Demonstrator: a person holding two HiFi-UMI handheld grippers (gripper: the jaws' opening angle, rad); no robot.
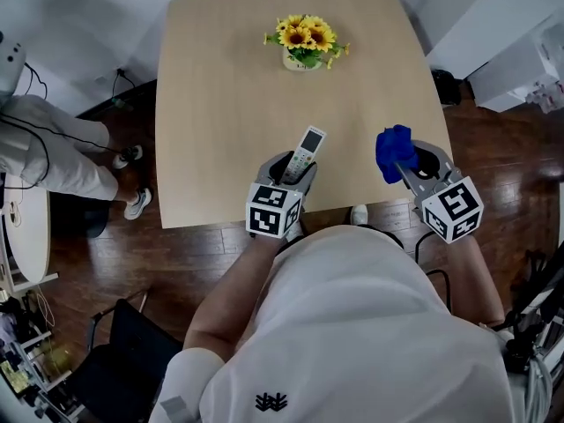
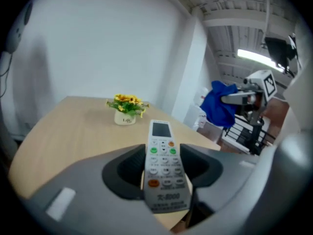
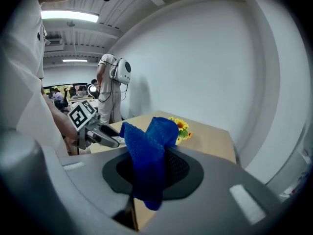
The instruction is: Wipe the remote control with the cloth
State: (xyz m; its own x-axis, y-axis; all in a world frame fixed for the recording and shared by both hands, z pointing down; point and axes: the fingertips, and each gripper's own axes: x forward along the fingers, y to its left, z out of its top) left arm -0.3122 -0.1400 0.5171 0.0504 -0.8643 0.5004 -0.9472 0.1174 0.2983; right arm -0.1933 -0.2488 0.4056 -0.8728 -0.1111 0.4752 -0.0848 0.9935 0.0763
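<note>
Wooden table, sunflowers in white pot — remote, blue cloth

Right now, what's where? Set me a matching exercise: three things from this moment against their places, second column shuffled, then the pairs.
Things:
1. remote control
2. cloth
3. sunflower pot

Places:
A. gripped in the right hand-held gripper
B. standing at the far end of the table
C. gripped in the left hand-held gripper

Pairs: 1-C, 2-A, 3-B
</note>
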